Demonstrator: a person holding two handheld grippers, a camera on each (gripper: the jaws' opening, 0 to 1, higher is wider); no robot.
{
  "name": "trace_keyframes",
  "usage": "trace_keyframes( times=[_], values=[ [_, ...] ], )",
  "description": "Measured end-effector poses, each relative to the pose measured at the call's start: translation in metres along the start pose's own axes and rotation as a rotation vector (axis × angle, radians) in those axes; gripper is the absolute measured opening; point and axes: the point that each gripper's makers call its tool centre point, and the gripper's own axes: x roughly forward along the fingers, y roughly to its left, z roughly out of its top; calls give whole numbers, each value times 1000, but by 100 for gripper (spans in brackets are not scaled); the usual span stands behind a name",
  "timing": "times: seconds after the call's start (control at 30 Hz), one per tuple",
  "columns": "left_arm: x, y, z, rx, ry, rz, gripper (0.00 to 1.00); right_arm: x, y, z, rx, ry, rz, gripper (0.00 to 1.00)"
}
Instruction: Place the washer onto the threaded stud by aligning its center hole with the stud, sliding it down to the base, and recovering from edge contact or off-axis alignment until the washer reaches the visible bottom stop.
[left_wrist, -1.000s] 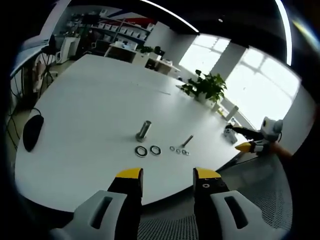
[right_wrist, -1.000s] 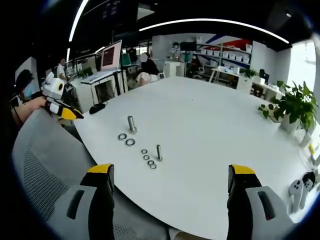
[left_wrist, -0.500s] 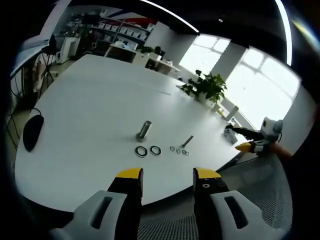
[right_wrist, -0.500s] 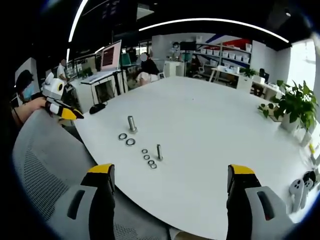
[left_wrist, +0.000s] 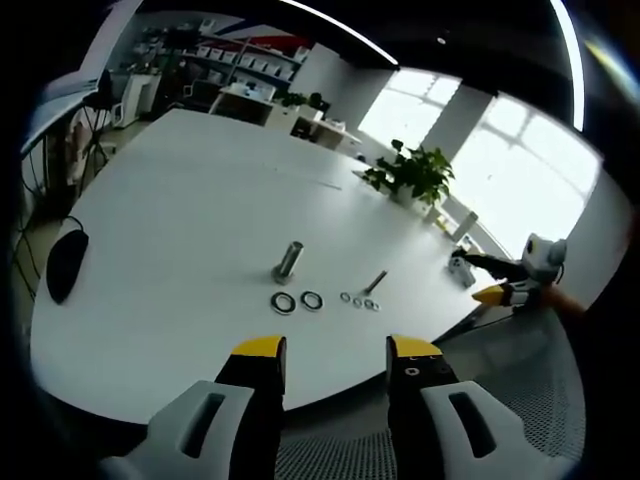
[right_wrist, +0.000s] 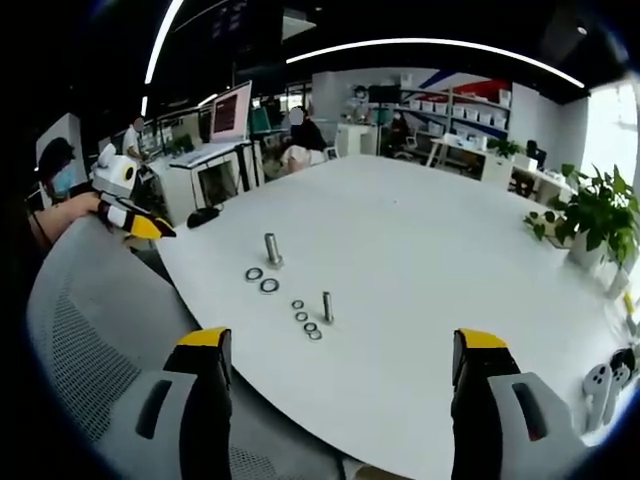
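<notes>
we've got both the left gripper (left_wrist: 326, 355) and right gripper (right_wrist: 340, 350) released and well back from the bench (right_wrist: 420, 250), so we'd pinch one small washer (right_wrist: 302, 316) by its rim and come straight down over the thin stud (right_wrist: 326, 306).

Bare table (right_wrist: 420, 250) lies all around the two studs (right_wrist: 271, 248) and their washers (right_wrist: 269, 285). A mesh chair back (right_wrist: 90, 330) stands between both grippers and the table edge.
</notes>
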Motion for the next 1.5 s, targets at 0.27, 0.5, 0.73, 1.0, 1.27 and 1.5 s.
trace_keyframes(
  times=[0.27, 0.5, 0.73, 1.0, 1.27, 1.5],
  values=[
    [0, 0, 0, 0, 2, -1, 38, -1, 12, 10, -5, -40, 68, 86],
    [1, 0, -1, 7, 11, -6, 38, 4, 11, 17, -7, -48, 118, 80],
    [0, -1, 1, 7, -2, -9, 38, 21, 17, 10, -148, 51, 203, 75],
    [-1, 0, 2, 4, -13, -7, 38, 39, 24, 0, -274, 135, 285, 67],
    [-1, 0, 4, 11, -21, -7, 38, 60, 31, -12, -336, 194, 336, 62],
    [-1, 0, 4, 11, -23, -6, 38, 75, 37, -18, -363, 212, 373, 60]
  ],
)
